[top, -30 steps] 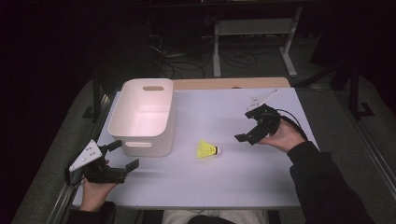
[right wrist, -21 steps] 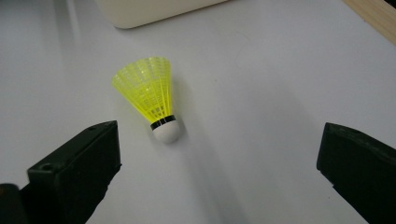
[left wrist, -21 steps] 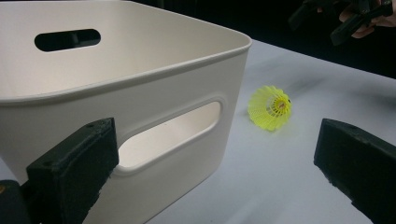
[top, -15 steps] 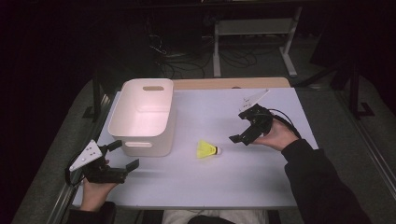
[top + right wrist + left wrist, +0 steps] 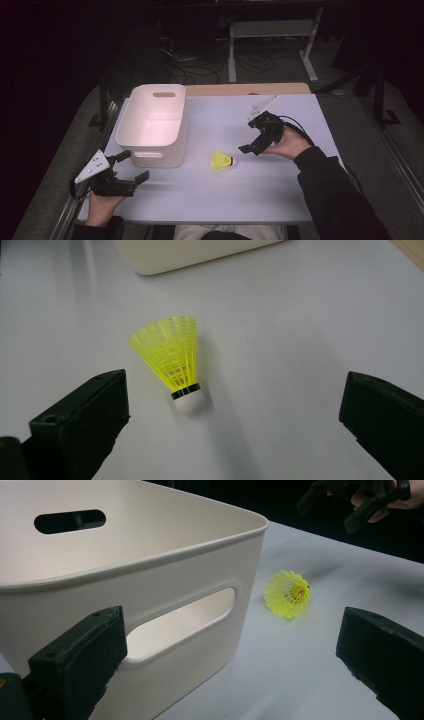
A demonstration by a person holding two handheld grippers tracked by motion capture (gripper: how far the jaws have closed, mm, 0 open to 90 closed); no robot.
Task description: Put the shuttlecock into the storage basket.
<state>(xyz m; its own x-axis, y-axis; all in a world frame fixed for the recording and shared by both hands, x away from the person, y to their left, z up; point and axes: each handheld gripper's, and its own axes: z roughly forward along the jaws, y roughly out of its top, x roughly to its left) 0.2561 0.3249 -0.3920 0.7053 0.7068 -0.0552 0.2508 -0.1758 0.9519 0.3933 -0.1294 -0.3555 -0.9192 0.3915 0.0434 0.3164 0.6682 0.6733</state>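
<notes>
The shuttlecock (image 5: 222,161) lies on its side mid-bench, just beside the bin (image 5: 153,125); the right gripper (image 5: 255,137) and left gripper (image 5: 131,168) both stand released. Clamping its light skirt could squirt it away or crush it

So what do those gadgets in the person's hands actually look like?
Each hand-held gripper, left and right, is black, with two blocky jaws and a pale grey three-cornered plate on top. A black cable trails from the right one. The person wears dark long sleeves.
</notes>
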